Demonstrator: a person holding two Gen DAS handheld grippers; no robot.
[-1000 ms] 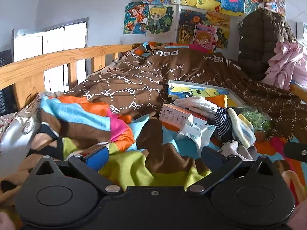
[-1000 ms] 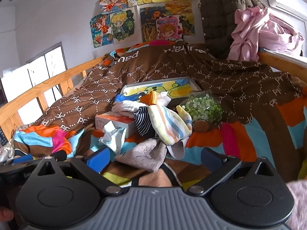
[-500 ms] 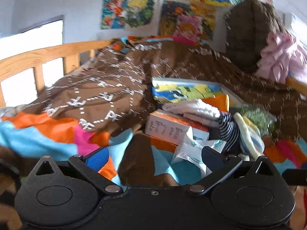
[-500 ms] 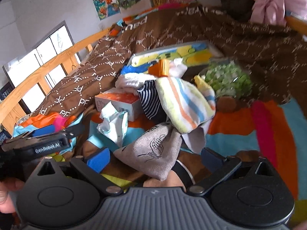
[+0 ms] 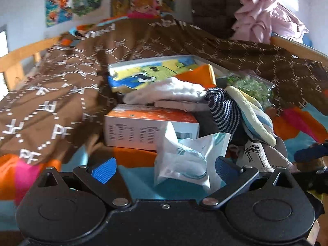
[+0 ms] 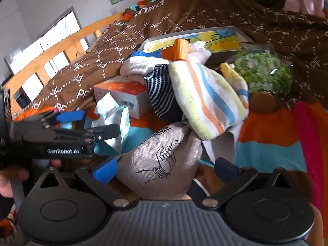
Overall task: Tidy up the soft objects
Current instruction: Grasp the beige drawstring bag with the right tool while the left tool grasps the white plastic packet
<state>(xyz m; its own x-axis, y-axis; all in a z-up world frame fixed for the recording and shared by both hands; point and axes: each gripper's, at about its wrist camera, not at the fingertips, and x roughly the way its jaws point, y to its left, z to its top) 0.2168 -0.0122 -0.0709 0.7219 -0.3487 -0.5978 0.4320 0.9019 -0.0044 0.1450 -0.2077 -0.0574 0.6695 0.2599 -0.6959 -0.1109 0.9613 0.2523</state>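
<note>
— While both tools hover, what's the left gripper (image 5: 165, 171) doing?
— Jaws apart around the crinkly white plastic packet (image 5: 185, 161), probably to lift it. The right gripper (image 6: 164, 169), likewise spread, frames the grey printed cloth pouch (image 6: 162, 166) lying on the bed.

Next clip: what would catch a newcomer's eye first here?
A jumbled heap of soft things in the middle of the bed: a pastel-striped cloth draped over a navy striped sock, with a grey printed pouch in front, between the open right claw's fingers. To the left, a white plastic packet leans against an orange-and-white box, just ahead of the open left claw.
</note>
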